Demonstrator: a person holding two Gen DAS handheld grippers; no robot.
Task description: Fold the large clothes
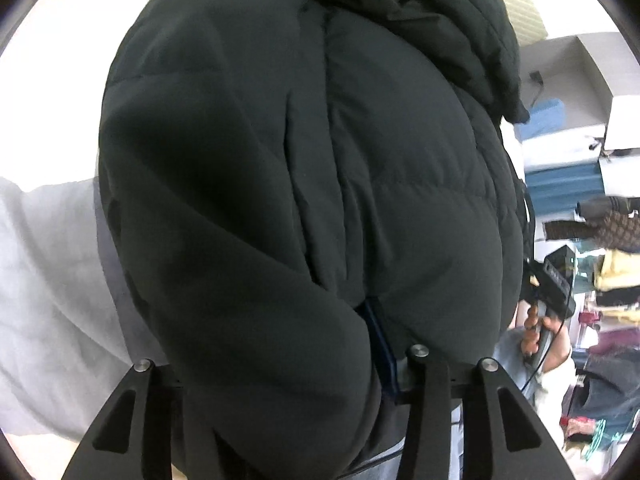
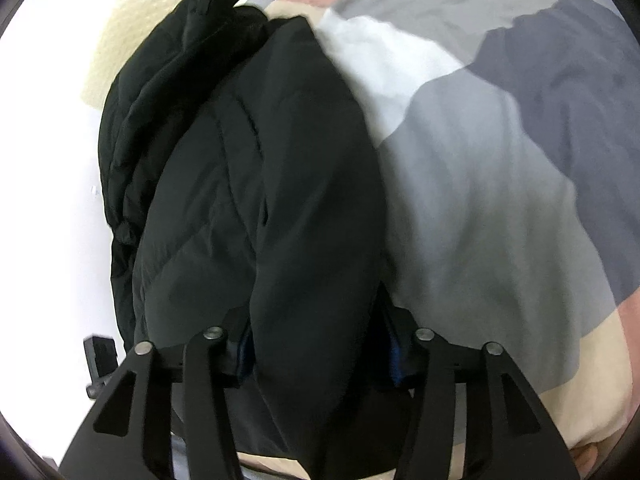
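Observation:
A large black puffer jacket (image 1: 312,184) fills the left wrist view, hanging from my left gripper (image 1: 320,364), which is shut on its padded edge; one blue pad (image 1: 380,340) shows beside the fabric. In the right wrist view the same jacket (image 2: 260,200) lies bunched and partly lifted over a bed. My right gripper (image 2: 316,344) is shut on a thick fold of it, with blue pads (image 2: 394,352) on both sides of the fold. The fingertips of both grippers are hidden by cloth.
A patchwork duvet in grey, white, dark blue and pink (image 2: 500,168) covers the bed under the jacket. A cream textured headboard (image 2: 120,52) is behind. A hand holding the other gripper's handle (image 1: 548,312) and cluttered shelves (image 1: 600,240) show at the right.

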